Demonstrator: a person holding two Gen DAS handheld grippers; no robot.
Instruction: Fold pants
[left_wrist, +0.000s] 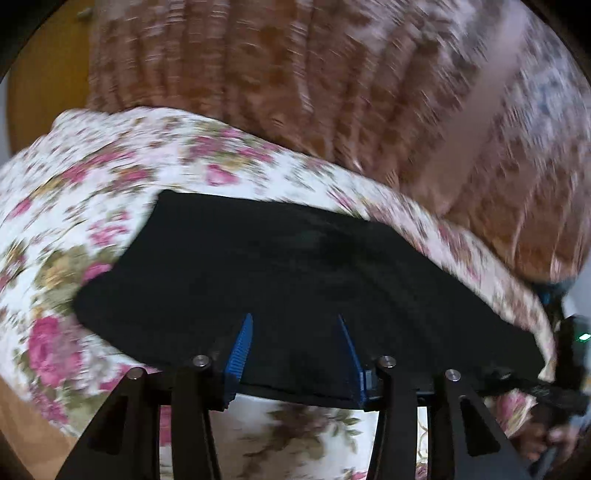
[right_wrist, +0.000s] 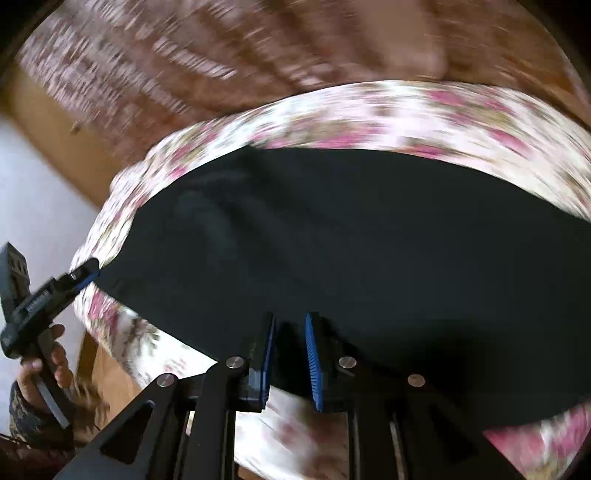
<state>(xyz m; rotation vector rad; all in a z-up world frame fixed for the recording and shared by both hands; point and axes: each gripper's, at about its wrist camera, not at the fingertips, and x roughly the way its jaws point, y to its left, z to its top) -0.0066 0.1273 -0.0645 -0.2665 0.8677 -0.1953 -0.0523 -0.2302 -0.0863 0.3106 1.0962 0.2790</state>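
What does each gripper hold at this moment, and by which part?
Left gripper: nothing; its fingers stand open over the near edge of the black pants. Right gripper: nearly closed at that edge; a pinch cannot be told.

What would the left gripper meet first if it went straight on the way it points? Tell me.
The left gripper would most likely meet the black fabric pants spread on the floral cloth; depth is unclear.
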